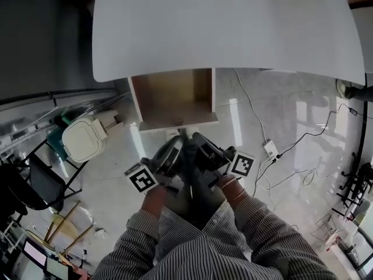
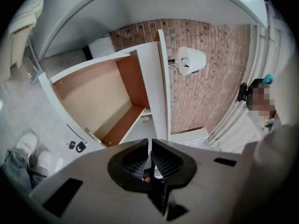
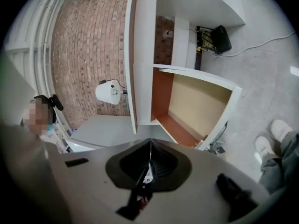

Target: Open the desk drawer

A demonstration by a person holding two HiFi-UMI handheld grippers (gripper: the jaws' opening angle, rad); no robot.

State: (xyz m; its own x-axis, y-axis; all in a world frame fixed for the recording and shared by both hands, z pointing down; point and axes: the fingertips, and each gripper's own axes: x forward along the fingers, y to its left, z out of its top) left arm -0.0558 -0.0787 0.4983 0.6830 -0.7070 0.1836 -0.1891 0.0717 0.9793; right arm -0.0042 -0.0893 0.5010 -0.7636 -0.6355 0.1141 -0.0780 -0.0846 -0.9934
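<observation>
Drawer (image 1: 175, 98) stands open under desk (image 1: 233, 28); right gripper (image 3: 150, 142) is closed, empty.

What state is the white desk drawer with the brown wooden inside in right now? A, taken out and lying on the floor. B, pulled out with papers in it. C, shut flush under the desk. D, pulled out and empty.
D: the white desk drawer with the brown wooden inside sticks out from under the white desk top, and its bare bottom holds nothing.
</observation>
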